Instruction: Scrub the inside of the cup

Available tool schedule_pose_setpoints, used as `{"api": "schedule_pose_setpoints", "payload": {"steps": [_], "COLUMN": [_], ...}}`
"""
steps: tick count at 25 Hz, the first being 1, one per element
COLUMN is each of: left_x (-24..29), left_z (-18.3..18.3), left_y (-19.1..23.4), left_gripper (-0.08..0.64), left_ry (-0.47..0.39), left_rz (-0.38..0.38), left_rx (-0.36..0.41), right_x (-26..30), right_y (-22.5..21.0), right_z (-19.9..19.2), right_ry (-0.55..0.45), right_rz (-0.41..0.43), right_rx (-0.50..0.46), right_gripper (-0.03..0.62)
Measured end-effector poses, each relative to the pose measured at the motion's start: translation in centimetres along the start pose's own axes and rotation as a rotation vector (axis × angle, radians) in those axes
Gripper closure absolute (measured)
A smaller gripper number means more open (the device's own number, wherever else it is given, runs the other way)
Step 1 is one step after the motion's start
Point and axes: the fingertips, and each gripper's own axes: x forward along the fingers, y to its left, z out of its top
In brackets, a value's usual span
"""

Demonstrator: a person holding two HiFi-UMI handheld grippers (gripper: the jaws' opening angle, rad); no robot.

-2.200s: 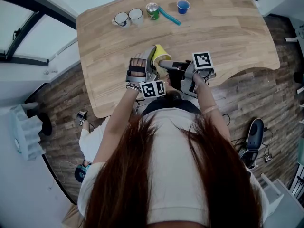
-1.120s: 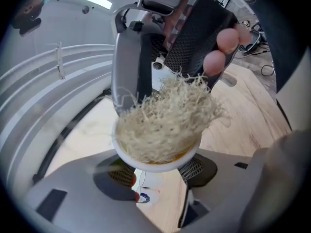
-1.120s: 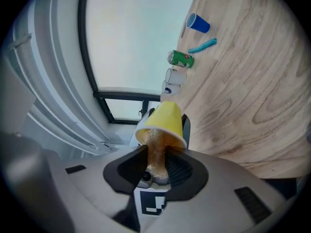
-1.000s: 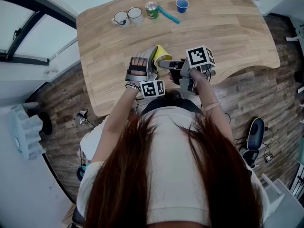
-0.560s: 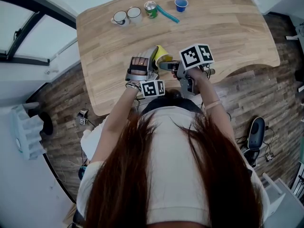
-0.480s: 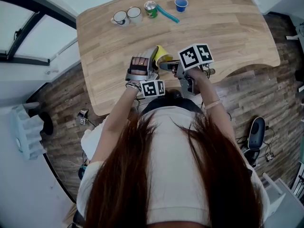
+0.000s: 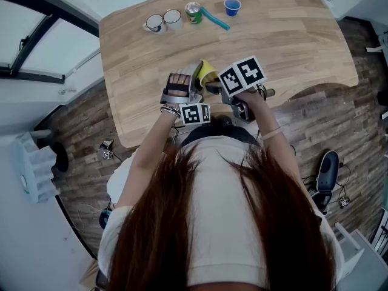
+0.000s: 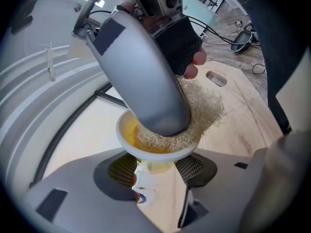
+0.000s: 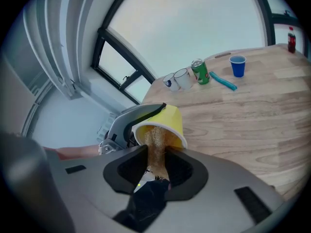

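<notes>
One yellow cup (image 9: 171, 120) — tipped sideways, mouth toward scrubber (image 9: 156, 142)

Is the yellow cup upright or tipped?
Tipped: the yellow cup is held sideways in the left tool, mouth toward the scrubber in the right tool.

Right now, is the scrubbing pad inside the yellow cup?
Yes, the left gripper view shows the fibrous scrubbing pad pushed into the open mouth of the yellow cup.

Office-like workroom or lab, large curved-edge wooden table (image 7: 297, 47), wood-plank floor (image 7: 73, 126), tall dark-framed windows (image 9: 194, 28), loose cables (image 7: 341, 173) on floor, mugs (image 7: 156, 24), drinks can (image 7: 194, 13), blue cup (image 7: 233, 6) on tabletop
</notes>
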Motion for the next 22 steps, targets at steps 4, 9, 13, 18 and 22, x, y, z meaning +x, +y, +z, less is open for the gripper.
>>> {"api": "schedule_pose_setpoints", "payload": {"steps": [4, 9, 13, 18, 22], "left_x": [0.03, 0.11, 0.15, 0.04, 0.02], "left_z": [0.1, 0.38, 0.54, 0.28, 0.27], "left_y": [0.07, -0.08, -0.16, 0.04, 0.27], "left_gripper": [0.313, 0.314, 0.313, 0.313, 0.313], "left_ry": [-0.004, -0.011, -0.013, -0.011, -0.011], "left_rz": [0.003, -0.005, -0.004, 0.009, 0.023], "left_rx": [0.004, 0.009, 0.004, -0.006, -0.012], "right_x": [0.0, -0.16, -0.23, -0.23, -0.39], "right_y": [-0.1, -0.34, -0.49, -0.4, -0.29], "right_z": [0.0, -0.12, -0.19, -0.02, 0.04], "right_ry": [0.019, 0.053, 0.076, 0.045, 0.008], "right_rz": [-0.047, -0.122, -0.165, -0.092, 0.003], "right_rx": [-0.059, -0.161, -0.226, -0.143, -0.03], "right_gripper": [0.471, 0.471, 0.471, 0.472, 0.472]}}
